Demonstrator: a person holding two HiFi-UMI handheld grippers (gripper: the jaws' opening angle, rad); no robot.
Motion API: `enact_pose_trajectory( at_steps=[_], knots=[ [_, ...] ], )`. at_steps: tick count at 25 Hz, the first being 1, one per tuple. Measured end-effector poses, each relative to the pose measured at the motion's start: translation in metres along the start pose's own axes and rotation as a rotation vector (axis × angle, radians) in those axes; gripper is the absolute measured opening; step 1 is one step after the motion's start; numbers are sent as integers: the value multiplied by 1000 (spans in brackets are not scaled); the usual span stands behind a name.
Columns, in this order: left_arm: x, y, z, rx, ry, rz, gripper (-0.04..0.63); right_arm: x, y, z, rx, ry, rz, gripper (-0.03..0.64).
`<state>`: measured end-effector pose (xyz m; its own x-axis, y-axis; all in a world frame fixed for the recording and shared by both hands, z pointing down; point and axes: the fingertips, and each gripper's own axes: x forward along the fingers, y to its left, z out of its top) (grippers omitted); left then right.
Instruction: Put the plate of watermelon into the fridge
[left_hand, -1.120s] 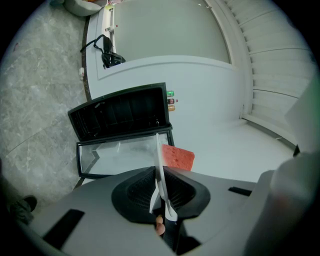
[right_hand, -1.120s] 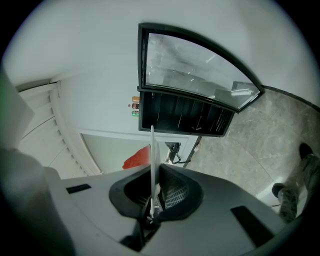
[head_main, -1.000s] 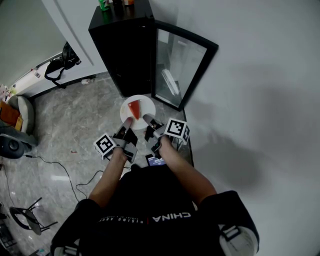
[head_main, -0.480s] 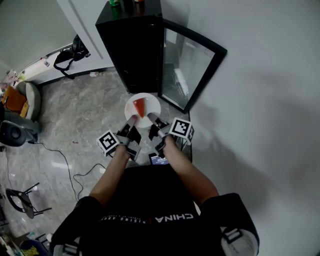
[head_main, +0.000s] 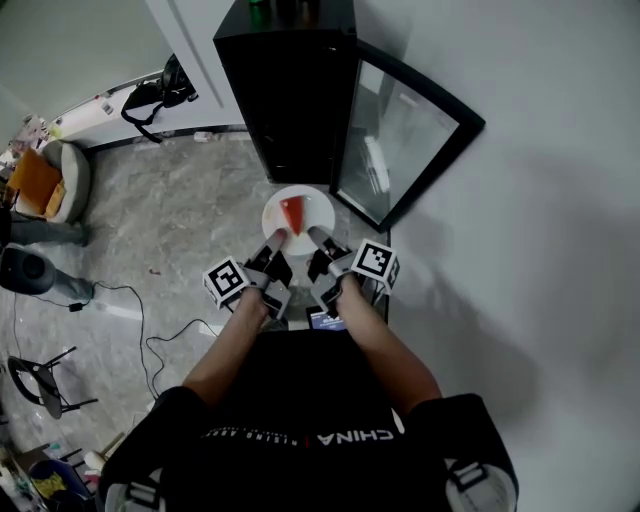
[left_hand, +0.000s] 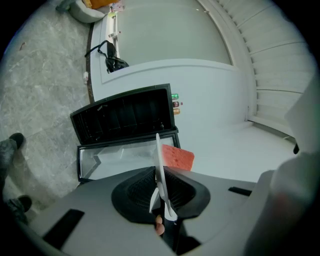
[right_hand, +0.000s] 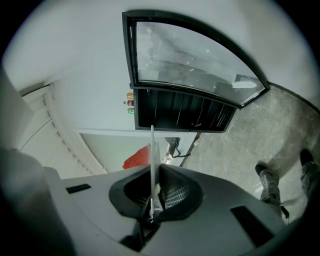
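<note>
Cushion: an orange cushion (head_main: 37, 180) lies on a grey seat at your far left, well apart from the fridge.
Bag: a black bag (head_main: 168, 84) rests against the white wall base, left of the fridge.
Cable: a dark cable (head_main: 150, 340) loops over the grey marbled floor beside your left arm.
Left gripper: your left gripper (head_main: 278, 240) (left_hand: 161, 200) is clamped on the plate's near-left rim, which runs edge-on between its dark pads.
Fridge: the black fridge (head_main: 290, 90) (left_hand: 125, 117) (right_hand: 182, 112) stands open ahead of you, its inside dark. Small bottles (left_hand: 174, 100) (right_hand: 130, 102) stand on its top, but their labels are too small to read.
Plate: the white plate (head_main: 318, 212) (left_hand: 159, 160) (right_hand: 152, 150) hangs between both grippers above the floor, just in front of the fridge opening and outside it.
Watermelon: one red wedge of watermelon (head_main: 292, 213) (left_hand: 177, 157) (right_hand: 139, 159) lies on the plate.
Right gripper: your right gripper (head_main: 316, 237) (right_hand: 152, 200) is closed on the plate's near-right rim, close beside the left one.
Writing: white letters reading "CHINA" (head_main: 350, 436) cross your black shirt. Square black-and-white markers cover the cubes on both grippers.
Door: the glass door (head_main: 410, 140) (left_hand: 125, 157) (right_hand: 190, 55) with its black frame is swung wide to the right, near the white wall.
</note>
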<state>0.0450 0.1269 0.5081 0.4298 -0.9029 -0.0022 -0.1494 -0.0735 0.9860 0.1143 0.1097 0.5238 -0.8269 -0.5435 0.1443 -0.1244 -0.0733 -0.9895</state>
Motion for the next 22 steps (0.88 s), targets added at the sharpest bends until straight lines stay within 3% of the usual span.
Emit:
enact_pose_trajectory(
  at_steps=[22],
  knots=[
    [75,20,158,-28,217,-62,42,155,27,43,-2,-220,-4,27]
  ],
)
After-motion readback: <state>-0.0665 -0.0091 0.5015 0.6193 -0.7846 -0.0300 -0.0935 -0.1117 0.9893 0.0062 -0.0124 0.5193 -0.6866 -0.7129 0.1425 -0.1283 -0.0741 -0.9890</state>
